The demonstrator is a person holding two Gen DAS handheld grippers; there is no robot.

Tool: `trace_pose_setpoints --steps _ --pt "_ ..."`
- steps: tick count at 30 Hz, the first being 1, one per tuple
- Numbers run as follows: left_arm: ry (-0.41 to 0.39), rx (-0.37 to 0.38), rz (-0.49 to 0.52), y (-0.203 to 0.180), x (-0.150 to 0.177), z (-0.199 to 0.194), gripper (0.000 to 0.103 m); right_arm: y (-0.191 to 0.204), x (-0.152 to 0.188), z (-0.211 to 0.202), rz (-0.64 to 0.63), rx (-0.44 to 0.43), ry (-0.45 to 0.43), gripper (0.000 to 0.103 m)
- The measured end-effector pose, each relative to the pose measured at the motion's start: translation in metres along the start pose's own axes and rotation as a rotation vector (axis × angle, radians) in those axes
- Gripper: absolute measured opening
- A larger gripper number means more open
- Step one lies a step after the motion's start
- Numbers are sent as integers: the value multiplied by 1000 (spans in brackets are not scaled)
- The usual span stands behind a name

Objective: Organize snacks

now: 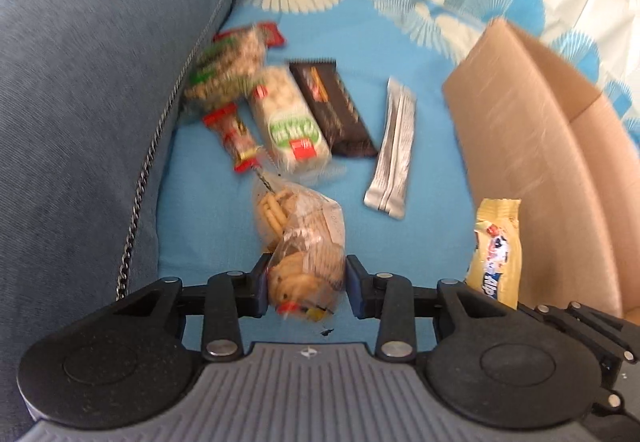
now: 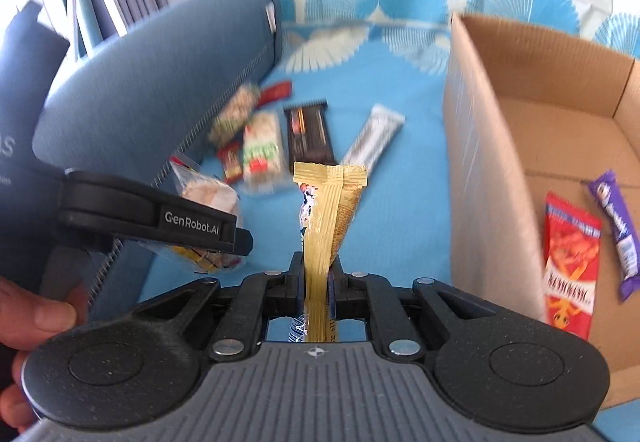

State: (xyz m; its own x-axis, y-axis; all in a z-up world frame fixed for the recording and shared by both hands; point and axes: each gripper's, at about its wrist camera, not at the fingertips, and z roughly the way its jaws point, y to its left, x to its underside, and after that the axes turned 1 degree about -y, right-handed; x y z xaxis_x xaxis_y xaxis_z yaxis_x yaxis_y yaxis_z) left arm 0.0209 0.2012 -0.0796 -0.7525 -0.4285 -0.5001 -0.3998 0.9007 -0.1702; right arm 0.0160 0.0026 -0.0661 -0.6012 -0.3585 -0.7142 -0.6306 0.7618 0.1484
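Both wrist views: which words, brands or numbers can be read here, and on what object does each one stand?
"GenRobot.AI": on the side of the left gripper, white on black, seen in the right wrist view.
Yellow wrapper held in the right gripper: print too blurred to read.
Red packet and purple bar in the cardboard box: lettering shows, unreadable.
Green-labelled cracker pack, dark bar, silver packet: blurred, unreadable.
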Motion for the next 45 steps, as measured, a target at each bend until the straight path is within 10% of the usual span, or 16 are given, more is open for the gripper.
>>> trace_pose_setpoints --steps 23,45 --pt "-417 -1 -7 -24 -16 -68 38 -40 -31 -82 3 -121 -369 11" --pt "-590 164 186 -161 -3 -62 38 -164 -28 -109 208 108 -424 11"
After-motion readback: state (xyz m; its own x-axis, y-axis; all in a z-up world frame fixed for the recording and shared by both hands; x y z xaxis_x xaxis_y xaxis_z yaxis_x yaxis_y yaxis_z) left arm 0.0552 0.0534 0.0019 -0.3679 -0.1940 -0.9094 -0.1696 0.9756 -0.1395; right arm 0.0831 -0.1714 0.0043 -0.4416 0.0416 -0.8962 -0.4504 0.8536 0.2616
